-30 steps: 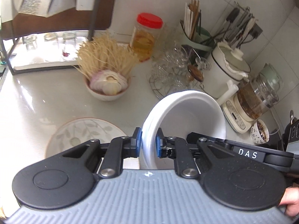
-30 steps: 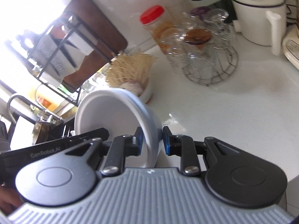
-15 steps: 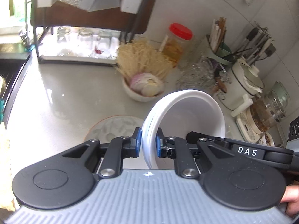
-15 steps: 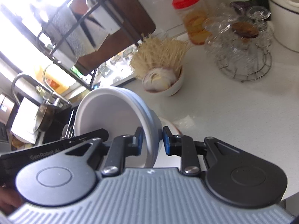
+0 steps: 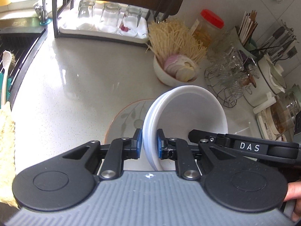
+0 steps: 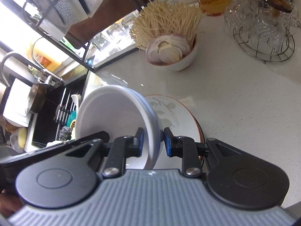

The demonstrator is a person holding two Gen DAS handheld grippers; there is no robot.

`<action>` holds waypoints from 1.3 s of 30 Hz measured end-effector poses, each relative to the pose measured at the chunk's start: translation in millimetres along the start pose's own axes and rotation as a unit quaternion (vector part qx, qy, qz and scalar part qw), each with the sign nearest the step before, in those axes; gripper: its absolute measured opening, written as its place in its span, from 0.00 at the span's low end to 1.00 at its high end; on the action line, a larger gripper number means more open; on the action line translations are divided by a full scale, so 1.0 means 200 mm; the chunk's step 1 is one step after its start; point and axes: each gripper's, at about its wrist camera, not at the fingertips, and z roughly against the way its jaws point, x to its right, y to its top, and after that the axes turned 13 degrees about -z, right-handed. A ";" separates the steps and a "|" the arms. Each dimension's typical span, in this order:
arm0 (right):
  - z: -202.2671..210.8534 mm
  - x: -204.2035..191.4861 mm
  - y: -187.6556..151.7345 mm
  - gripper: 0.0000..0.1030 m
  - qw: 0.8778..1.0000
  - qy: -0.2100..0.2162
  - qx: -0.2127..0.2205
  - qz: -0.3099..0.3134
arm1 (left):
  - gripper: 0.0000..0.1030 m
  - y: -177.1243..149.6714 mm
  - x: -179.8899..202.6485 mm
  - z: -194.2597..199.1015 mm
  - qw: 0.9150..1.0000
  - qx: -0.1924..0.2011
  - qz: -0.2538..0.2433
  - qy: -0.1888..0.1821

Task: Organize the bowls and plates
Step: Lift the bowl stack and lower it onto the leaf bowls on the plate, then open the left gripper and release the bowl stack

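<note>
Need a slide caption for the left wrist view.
Left gripper clamps the rim of stacked white bowls above a leaf-patterned plate.

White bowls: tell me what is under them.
Under the white bowls lies a leaf-patterned plate on the counter. The bowls and both grippers cover its near part, so anything lying there cannot be seen.

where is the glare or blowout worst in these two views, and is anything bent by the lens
Right wrist view: the window behind the rack is blown out white at upper left. Left wrist view: sheen on the countertop; the fisheye curves the sink edge.
</note>
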 end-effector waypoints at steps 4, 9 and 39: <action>-0.06 -0.01 0.01 0.26 1.000 -0.013 -0.013 0.003 | 0.17 0.00 -0.02 -0.06 1.000 -0.011 0.003 0.005; -0.12 -0.01 0.02 0.26 0.999 -0.030 -0.028 0.006 | 0.17 -0.01 -0.04 -0.12 1.000 -0.028 0.000 0.002; -0.21 0.03 0.02 0.28 0.998 -0.051 -0.037 -0.009 | 0.47 0.01 -0.06 -0.24 0.998 -0.055 0.000 0.012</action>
